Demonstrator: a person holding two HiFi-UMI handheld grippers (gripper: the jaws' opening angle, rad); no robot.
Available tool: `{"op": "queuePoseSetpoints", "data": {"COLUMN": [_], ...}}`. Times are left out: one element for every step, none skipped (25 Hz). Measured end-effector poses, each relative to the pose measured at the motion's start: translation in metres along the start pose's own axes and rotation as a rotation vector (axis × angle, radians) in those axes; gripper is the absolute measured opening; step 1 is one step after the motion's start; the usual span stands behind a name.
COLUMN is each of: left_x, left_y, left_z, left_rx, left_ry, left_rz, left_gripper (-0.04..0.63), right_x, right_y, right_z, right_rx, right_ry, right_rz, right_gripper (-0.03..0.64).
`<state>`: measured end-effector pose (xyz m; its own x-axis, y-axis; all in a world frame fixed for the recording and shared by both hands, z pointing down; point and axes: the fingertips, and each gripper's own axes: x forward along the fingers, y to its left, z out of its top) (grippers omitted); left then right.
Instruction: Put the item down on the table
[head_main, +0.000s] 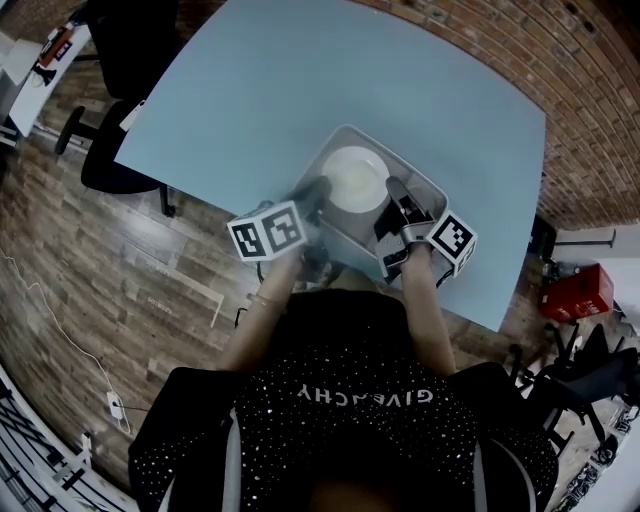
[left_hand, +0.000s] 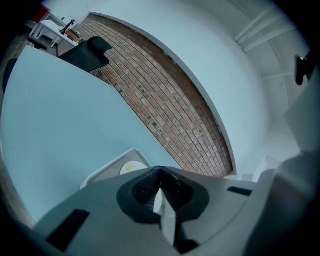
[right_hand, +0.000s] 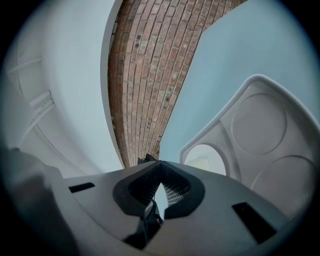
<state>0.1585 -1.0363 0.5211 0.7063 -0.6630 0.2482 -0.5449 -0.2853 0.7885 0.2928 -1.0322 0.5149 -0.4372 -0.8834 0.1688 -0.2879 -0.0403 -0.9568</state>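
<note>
Near rims of a pale grey moulded plastic tray (head_main: 347, 131) are pinched by the left gripper (head_main: 312, 196) and the right gripper (head_main: 396, 190). A white round plate (head_main: 353, 178) is seated in one round well. The tray is held at the near edge of the light blue table (head_main: 300, 80); contact cannot be told.

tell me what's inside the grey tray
A white round dish sits in one well of the tray; two other round wells look empty. The near part is covered by the left gripper and right gripper, jaws clamped on its rim.

Brick wall (head_main: 480, 40), black office chair (head_main: 125, 45), wood plank floor (head_main: 150, 280), red box (head_main: 580, 293) at right
</note>
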Motion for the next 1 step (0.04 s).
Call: {"op": "queuePoseSetpoints", "data": {"left_x": [-0.0005], "left_y": [0.0011], "left_z": [0.0008], "left_rx": [-0.001], "left_ry": [-0.002], "left_rz": [0.001], "left_gripper": [0.011], "right_x": [0.0003], "right_y": [-0.0017], "right_z": [-0.0017], "right_rx": [0.003], "right_ry": [0.003], "right_rz": [-0.004], "right_gripper": [0.012]}}
